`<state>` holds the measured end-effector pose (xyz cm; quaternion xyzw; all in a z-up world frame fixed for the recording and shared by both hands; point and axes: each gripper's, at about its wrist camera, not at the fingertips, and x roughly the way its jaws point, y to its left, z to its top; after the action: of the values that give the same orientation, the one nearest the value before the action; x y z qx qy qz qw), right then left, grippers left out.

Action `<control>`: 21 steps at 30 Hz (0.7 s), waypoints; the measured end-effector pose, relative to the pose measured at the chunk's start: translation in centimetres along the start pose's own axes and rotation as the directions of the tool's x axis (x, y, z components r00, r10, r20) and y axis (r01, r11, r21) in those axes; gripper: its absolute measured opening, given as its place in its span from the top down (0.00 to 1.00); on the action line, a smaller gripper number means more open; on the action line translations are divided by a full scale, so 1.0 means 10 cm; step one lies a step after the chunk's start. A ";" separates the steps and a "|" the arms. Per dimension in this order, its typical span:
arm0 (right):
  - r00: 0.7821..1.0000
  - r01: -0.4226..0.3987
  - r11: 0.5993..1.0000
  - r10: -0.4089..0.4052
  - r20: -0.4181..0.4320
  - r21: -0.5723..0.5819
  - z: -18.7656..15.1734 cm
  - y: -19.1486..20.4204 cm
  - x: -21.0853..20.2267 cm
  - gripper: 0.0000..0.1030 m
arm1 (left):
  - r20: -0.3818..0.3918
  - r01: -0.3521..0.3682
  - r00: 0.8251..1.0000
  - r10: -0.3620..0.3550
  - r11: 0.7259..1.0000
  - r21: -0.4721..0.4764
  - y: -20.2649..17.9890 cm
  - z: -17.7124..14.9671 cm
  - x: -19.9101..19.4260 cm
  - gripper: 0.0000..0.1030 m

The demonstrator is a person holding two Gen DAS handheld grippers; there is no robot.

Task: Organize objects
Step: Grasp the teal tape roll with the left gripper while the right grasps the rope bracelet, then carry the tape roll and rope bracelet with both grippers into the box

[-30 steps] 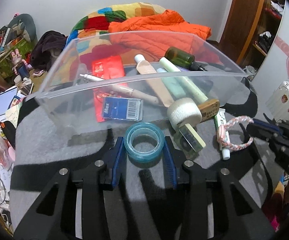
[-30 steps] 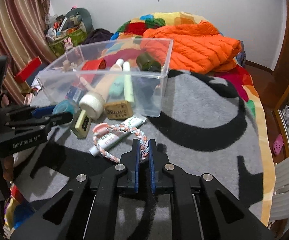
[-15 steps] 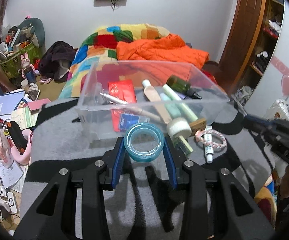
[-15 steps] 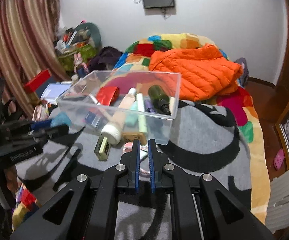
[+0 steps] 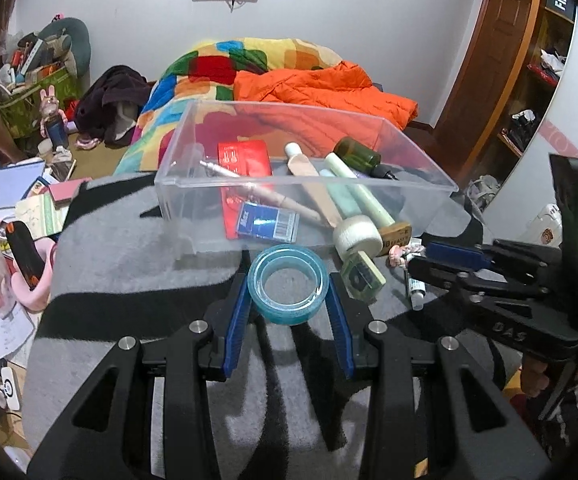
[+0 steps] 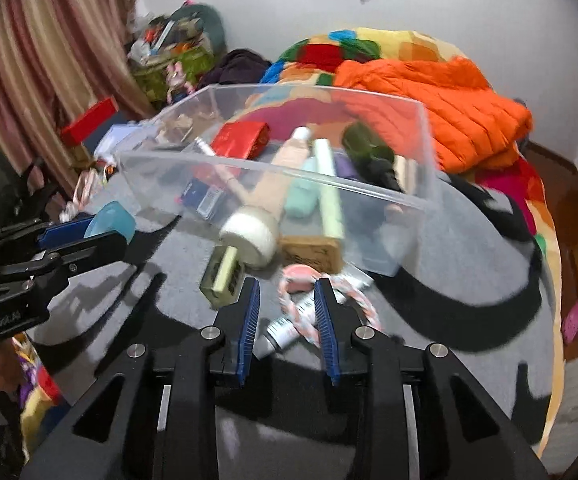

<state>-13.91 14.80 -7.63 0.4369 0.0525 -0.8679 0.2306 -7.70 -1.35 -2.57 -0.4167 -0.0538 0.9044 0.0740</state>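
The left tool (image 5: pixel 287 304) pinches a roll of blue tape (image 5: pixel 287 289) between its blue pads, the ring lying flat with its hole facing up, translucent and glossy. It hangs above the grey blanket (image 5: pixel 129 264), with the clear bin (image 5: pixel 305 184) at twelve o'clock from it. The step in hand looks like carrying the tape to the bin; the next move calls for lifting it over the near wall and spreading the pads above a free spot.

The right tool (image 6: pixel 285 312) has just been opening its jaws; they stand apart over a pink-and-white braided ring (image 6: pixel 309 300) and a small white tube (image 6: pixel 285 326), pressing on neither. Its next move calls for lowering onto one of them and closing. At eleven o'clock from it lie a green eraser block (image 6: pixel 221 276) and a white tape roll (image 6: pixel 249 236), outside the bin's near wall.
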 end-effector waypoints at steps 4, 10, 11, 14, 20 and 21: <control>0.995 0.087 0.990 -0.091 -0.030 -0.114 -0.03 0.15 0.16 0.75 | -0.011 0.007 1.000 -0.007 1.000 -0.004 0.03 -0.05 0.03 0.63; 0.987 0.155 0.977 -0.158 -0.006 -0.146 -0.07 0.13 0.11 0.94 | -0.021 0.014 1.000 -0.014 1.000 -0.014 0.07 -0.07 0.07 0.63; 0.989 0.148 0.980 -0.150 -0.007 -0.131 -0.07 0.10 0.09 0.94 | -0.018 0.015 1.000 -0.015 1.000 -0.015 0.06 -0.06 0.07 0.63; 0.989 0.145 0.985 -0.145 0.009 -0.096 -0.08 0.05 0.01 0.95 | -0.006 0.018 1.000 -0.019 1.000 -0.019 0.06 -0.02 0.03 0.63; 0.994 0.065 0.998 -0.064 0.087 -0.010 0.00 -0.05 -0.32 0.95 | 0.040 0.018 0.999 -0.018 1.000 -0.017 0.05 0.12 -0.10 0.63; 0.993 0.060 0.998 -0.060 0.102 0.000 0.02 -0.05 -0.37 0.95 | 0.048 0.019 0.999 -0.018 1.000 -0.017 0.05 0.14 -0.12 0.63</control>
<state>-12.42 16.48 -4.68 0.3899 0.0553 -0.8954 0.2076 -8.05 -2.06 -0.85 -0.3951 -0.0671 0.9129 0.0775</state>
